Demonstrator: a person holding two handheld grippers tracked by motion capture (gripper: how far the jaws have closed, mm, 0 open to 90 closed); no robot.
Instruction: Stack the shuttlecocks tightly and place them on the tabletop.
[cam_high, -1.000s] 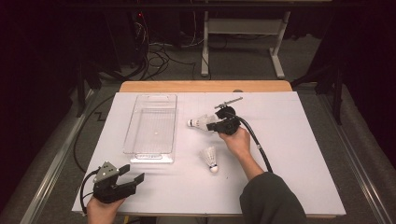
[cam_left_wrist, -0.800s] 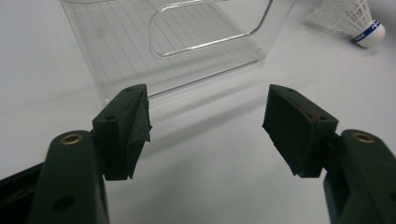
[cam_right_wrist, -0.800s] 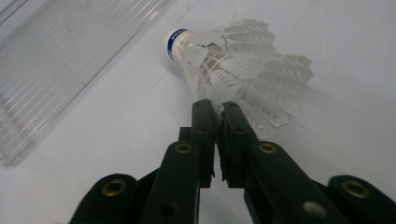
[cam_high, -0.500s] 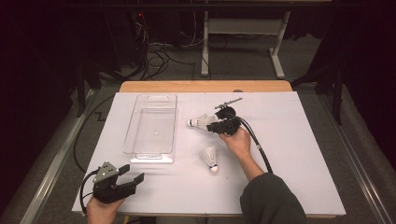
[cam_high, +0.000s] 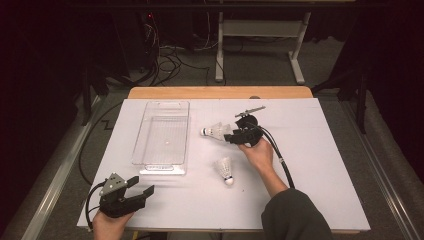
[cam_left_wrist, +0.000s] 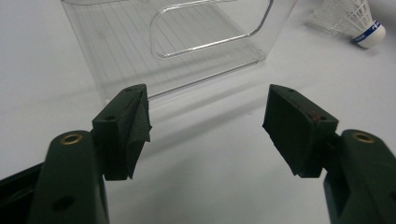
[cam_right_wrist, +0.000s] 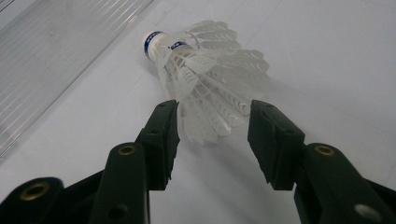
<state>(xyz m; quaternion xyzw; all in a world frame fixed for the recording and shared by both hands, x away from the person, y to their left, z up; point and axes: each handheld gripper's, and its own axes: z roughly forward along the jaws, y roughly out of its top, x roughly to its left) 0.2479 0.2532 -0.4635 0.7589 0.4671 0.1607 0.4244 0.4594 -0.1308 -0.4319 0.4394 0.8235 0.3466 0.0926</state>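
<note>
The right claw (cam_right_wrist: 212, 140) has just been opening; its jaws now stand roughly half apart, and the skirt end of a shuttlecock (cam_right_wrist: 205, 88) lies between their tips without either pad pressing on it; nothing is gripped. The shuttlecock rests on its side on the bench (cam_high: 320, 165) just ahead of this claw, cork pointing away from it, with the clear tray (cam_high: 162, 132) just beyond on the cork side. Judged from this, the claw is set for a pickup; closing on the skirt is the step that remains.

The left claw (cam_left_wrist: 208, 128) is wide open and empty, low over the bench, facing the near end wall of the tray; a second shuttlecock (cam_left_wrist: 359, 21) lies ahead and to its right, partly cut off by the frame edge.

In the high view the right claw's (cam_high: 231, 136) jaw gap is too small to read; the person's hand (cam_high: 257, 155) covers part of its body.
</note>
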